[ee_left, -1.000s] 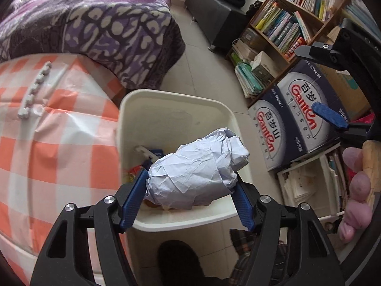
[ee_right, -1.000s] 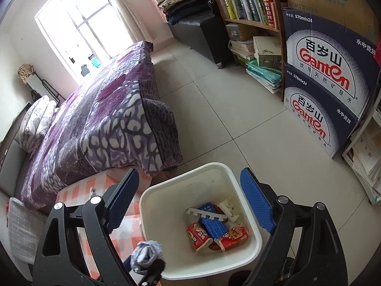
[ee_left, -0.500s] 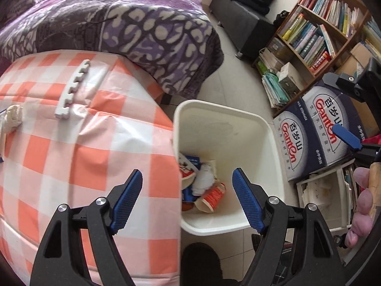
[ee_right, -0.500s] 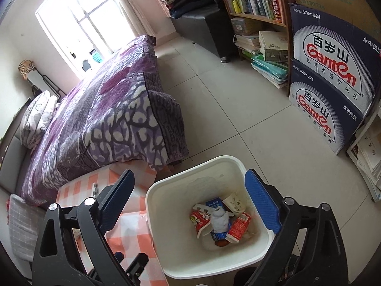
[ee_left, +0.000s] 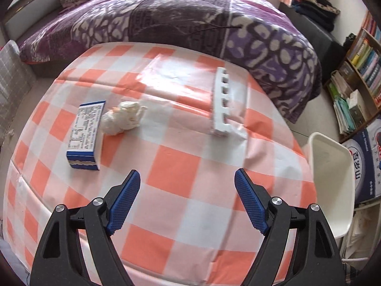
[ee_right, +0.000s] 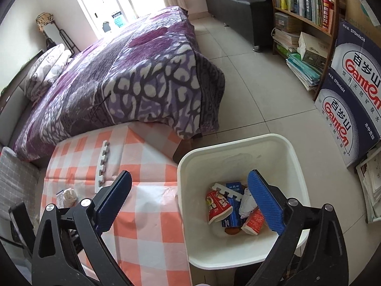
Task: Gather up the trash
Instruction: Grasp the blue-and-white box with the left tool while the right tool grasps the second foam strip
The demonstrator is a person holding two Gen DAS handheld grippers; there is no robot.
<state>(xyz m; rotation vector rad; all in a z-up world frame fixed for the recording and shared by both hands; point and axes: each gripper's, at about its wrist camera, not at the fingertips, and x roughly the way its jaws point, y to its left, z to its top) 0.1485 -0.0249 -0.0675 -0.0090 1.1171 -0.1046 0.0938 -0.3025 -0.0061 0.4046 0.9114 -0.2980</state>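
My left gripper [ee_left: 188, 186] is open and empty above the orange-checked table [ee_left: 181, 157]. On the table lie a blue and white carton [ee_left: 85, 134], a crumpled cream wrapper [ee_left: 122, 118] beside it, and a white notched foam strip [ee_left: 221, 102] further right. My right gripper [ee_right: 189, 190] is open and empty above the near edge of the white bin [ee_right: 297, 166]. The bin holds red cartons [ee_right: 218, 206], a blue carton, a white foam strip and crumpled paper [ee_right: 246, 202]. The bin's rim also shows at the right of the left wrist view [ee_left: 333, 166].
A bed with a purple patterned blanket [ee_right: 133, 76] stands behind the table. A bookshelf [ee_right: 307, 4] and stacked Ganten water boxes [ee_right: 347, 100] line the right wall. Tiled floor [ee_right: 259, 95] lies between bed and shelf.
My left gripper opened and dropped the crumpled paper ball into the bin, then swung left over the table. The right gripper stayed open over the bin.
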